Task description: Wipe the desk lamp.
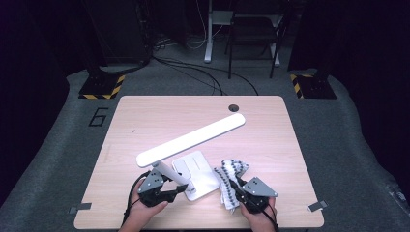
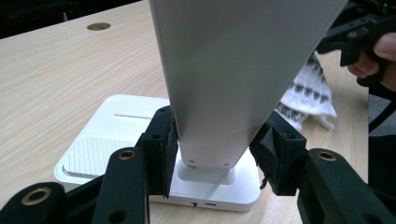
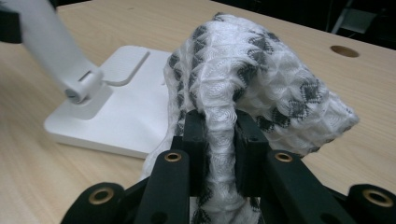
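A white desk lamp stands on the wooden table [image 1: 159, 116]. Its flat base [image 1: 196, 169] sits near the front, and its long head [image 1: 191, 139] slants up towards the far right. My left gripper [image 1: 178, 189] is shut on the lamp's lower arm [image 2: 224, 84] just above the base [image 2: 112, 126], with a pad pressed on each side [image 2: 217, 147]. My right gripper [image 1: 237, 189] is shut on a white cloth with a grey pattern [image 1: 231, 170]. The cloth [image 3: 261, 65] bunches up over the jaws [image 3: 219, 140], right beside the base [image 3: 126, 112].
A round cable hole [image 1: 234, 107] sits near the table's far edge. Beyond the table, on the grey floor, are two stands with yellow-and-black striped feet [image 1: 101, 87] [image 1: 309, 86], cables and a metal frame. The table's left and far parts are bare wood.
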Tool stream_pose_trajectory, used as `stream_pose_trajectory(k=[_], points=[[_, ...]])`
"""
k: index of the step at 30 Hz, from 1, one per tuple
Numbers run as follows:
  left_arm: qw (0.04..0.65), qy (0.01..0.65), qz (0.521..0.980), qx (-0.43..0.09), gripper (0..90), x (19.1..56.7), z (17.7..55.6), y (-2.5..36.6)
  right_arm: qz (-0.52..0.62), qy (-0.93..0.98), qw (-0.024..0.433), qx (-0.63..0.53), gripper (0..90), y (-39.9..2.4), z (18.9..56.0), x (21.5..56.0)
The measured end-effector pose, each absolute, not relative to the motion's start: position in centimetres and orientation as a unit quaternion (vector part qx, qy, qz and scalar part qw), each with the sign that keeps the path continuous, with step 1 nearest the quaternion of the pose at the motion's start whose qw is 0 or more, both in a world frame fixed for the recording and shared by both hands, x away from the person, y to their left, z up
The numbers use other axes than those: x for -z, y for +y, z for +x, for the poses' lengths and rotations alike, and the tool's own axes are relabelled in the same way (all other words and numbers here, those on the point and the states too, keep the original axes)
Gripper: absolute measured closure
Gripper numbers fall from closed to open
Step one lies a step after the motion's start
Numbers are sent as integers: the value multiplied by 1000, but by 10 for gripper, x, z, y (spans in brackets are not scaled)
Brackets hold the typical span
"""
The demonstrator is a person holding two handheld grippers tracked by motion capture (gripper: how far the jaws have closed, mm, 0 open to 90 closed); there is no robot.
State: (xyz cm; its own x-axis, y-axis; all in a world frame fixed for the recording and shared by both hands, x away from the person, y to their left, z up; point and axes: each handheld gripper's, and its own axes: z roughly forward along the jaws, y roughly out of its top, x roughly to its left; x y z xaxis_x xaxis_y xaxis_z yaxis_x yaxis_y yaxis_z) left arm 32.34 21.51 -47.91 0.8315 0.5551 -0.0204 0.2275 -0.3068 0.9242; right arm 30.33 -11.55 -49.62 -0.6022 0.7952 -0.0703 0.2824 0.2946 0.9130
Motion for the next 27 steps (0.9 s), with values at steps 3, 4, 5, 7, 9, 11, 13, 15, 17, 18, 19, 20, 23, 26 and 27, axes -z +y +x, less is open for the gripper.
stream_pose_trajectory(k=[3, 4, 5, 7, 9, 11, 13, 15, 17, 18, 19, 20, 23, 26, 27], points=[[532, 249, 795, -149, 525, 479, 324, 214, 342, 769, 262, -472, 770, -107, 301, 498], [532, 250, 795, -150, 525, 479, 324, 213, 339, 771, 259, -472, 770, -104, 300, 499], [532, 251, 795, -151, 525, 479, 324, 213, 335, 774, 255, -474, 770, -102, 300, 500], [533, 254, 792, -156, 526, 479, 323, 212, 331, 778, 252, -470, 770, -97, 300, 501], [534, 255, 791, -156, 525, 479, 323, 212, 325, 784, 250, -467, 770, -94, 300, 502], [532, 253, 794, -152, 525, 479, 324, 213, 324, 786, 248, -464, 770, -93, 301, 503], [534, 255, 791, -155, 525, 479, 323, 211, 321, 788, 248, -463, 770, -92, 302, 504], [534, 255, 791, -156, 526, 479, 323, 211, 326, 789, 244, -461, 770, -91, 303, 504], [534, 256, 790, -156, 525, 479, 323, 211, 322, 792, 243, -459, 770, -90, 304, 505], [534, 256, 791, -156, 525, 479, 323, 211, 322, 794, 241, -456, 770, -88, 305, 506], [534, 256, 791, -156, 525, 479, 323, 211, 319, 796, 240, -454, 770, -87, 305, 507], [534, 257, 790, -155, 524, 479, 323, 211, 311, 803, 240, -448, 770, -86, 307, 507], [535, 257, 790, -155, 523, 479, 323, 212, 309, 814, 236, -432, 769, -81, 311, 512], [539, 258, 788, -150, 519, 480, 324, 212, 305, 822, 231, -421, 769, -78, 315, 516], [537, 254, 791, -146, 518, 480, 324, 213, 309, 824, 230, -416, 769, -76, 315, 516]])
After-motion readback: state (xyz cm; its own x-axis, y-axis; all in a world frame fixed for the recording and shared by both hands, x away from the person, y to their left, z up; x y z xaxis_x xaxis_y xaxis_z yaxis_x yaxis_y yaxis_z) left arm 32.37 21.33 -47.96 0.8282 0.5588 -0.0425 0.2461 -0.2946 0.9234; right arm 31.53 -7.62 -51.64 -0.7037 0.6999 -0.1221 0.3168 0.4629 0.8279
